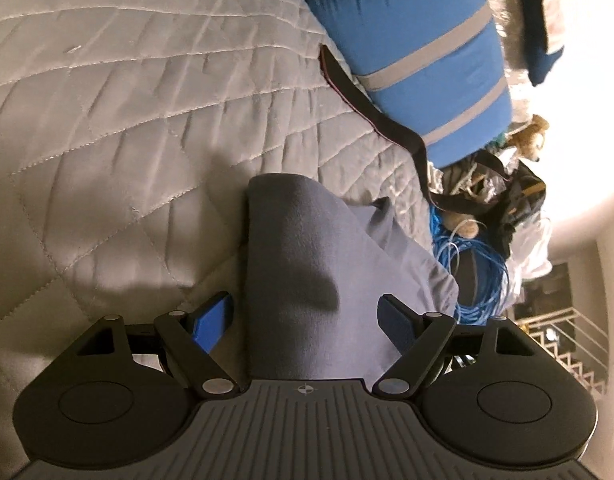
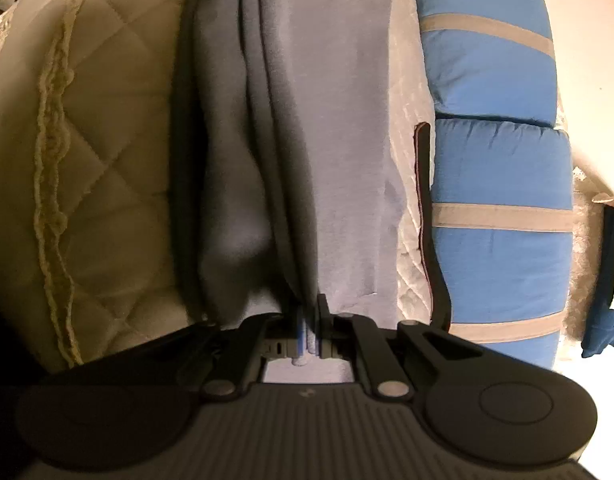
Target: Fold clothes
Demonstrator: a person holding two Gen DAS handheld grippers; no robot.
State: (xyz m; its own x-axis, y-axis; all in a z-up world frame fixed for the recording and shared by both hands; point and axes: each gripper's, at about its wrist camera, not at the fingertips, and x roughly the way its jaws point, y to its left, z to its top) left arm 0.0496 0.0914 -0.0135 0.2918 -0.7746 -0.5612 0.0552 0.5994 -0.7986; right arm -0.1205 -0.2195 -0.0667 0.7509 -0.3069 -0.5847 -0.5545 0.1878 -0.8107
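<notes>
Between the pads of the right gripper (image 2: 309,330), at six o'clock in its own view, a bunched edge of the grey garment (image 2: 307,140) is pinched tight, jaws nearly together. From there the cloth runs toward twelve o'clock in long lengthwise pleats over the quilted bedspread (image 2: 107,140), already doubled along its length, though I cannot tell how many layers. At three o'clock a dark strap (image 2: 425,216) lies beside the blue striped bedroll (image 2: 503,184).

The left gripper (image 1: 305,314) stands wide, its blue pads either side of the same grey garment (image 1: 299,248) without pressing on it; the cloth passes between them and ends in a rounded fold toward twelve o'clock. Beyond, at two o'clock, lie the bedroll (image 1: 427,48) and strap (image 1: 371,108), and at three o'clock a tangle of blue cable (image 1: 475,272) and a stuffed toy (image 1: 529,136).

I judge the fold about midway: the garment is narrowed lengthwise and one end gripped, but it is not yet laid flat or brought end to end, and the pleats want smoothing.
</notes>
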